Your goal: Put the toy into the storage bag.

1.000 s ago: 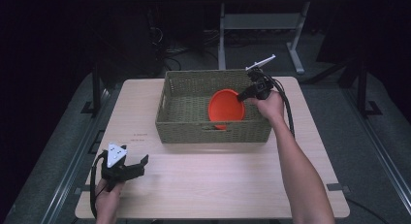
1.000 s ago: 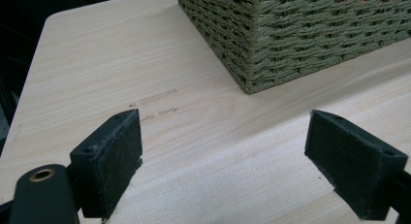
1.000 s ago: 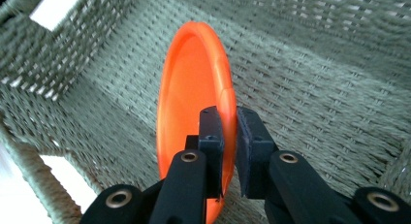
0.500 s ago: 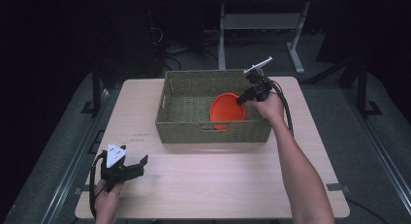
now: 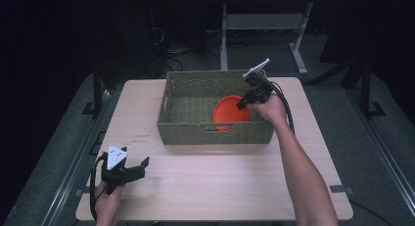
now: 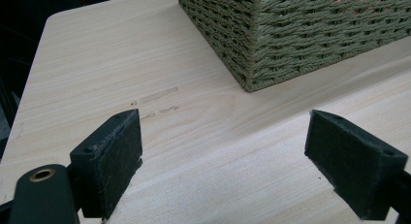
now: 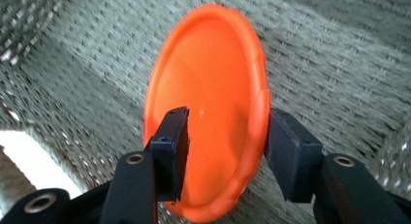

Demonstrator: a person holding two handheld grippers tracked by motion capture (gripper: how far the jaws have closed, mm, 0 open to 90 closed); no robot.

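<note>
An orange plate (image 5: 230,113) stands tilted inside the woven basket (image 5: 215,133), at its right side. My right gripper (image 5: 243,102) reaches into the basket from the right. Its jaws have just been opening and straddle the plate's edge (image 7: 208,78); one pad lies in front of the plate's face and the other beside its rim, so my right gripper (image 7: 225,151) no longer pinches it. My left gripper (image 5: 139,168) rests near the table's front left corner. In its own view my left gripper (image 6: 223,161) is wide open with bare wood between the pads.
The basket's corner (image 6: 300,30) rises just beyond the left gripper. Basket weave (image 7: 339,64) surrounds the plate on all sides. The wooden table (image 5: 205,187) has free room in front of the basket. A metal stand (image 5: 264,25) sits on the dark floor behind the table.
The right hand has shifted slightly and the plate has sunk a little lower in the basket. The left hand has stayed put.
</note>
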